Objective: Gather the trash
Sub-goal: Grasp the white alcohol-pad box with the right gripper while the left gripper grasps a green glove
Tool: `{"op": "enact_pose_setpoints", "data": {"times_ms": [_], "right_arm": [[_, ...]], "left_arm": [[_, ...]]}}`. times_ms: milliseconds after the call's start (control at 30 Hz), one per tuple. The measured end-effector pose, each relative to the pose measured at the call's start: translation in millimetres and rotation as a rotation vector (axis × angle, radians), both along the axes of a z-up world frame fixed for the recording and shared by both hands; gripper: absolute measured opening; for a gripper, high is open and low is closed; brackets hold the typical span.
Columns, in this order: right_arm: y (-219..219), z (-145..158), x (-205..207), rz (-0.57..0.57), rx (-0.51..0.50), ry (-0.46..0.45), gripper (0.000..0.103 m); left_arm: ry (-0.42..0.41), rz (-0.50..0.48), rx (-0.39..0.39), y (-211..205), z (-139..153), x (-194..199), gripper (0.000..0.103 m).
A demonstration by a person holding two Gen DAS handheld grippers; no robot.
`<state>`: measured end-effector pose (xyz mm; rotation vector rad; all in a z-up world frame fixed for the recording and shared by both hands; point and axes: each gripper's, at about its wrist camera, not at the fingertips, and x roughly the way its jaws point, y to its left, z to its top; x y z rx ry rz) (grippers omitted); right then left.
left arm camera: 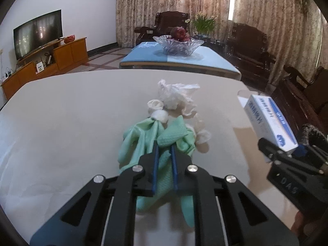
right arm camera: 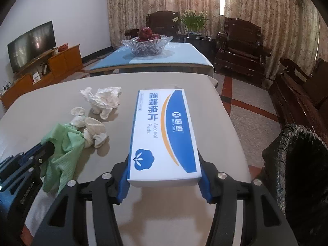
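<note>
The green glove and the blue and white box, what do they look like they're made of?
Green glove: probably thin rubber or latex, matte, limp folds, dimpled grip texture. Blue and white box: likely printed cardboard, slightly glossy, with crisp flat faces and sharp edges.

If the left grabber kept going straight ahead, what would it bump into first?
The left gripper, shut on the green glove, would probably meet the white cotton ball just beyond, then the crumpled tissue; depth is unclear.

At centre frame the right gripper [right arm camera: 164, 176] clamps a white-and-blue alcohol pads box [right arm camera: 162, 135] above the beige bench [right arm camera: 51, 102]. Lower left, the left gripper [right arm camera: 44, 150] pinches a green glove [right arm camera: 65, 155] (crumpled tissues [right arm camera: 102, 100] lie beyond). A black-lined trash bin [right arm camera: 297, 164] stands at right.
</note>
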<state>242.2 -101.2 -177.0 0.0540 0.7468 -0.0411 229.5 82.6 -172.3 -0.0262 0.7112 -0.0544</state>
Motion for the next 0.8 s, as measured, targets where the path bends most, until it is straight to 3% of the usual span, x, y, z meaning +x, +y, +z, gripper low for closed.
{"op": "enact_pose_setpoints", "data": {"times_ms": [800], "right_arm": [[-20.9, 39.4, -38.4, 0.001, 0.030, -0.030, 0.054]], "left_arm": [[-0.073, -0.050, -0.003, -18.7, 46.2, -34.4, 0.005]]}}
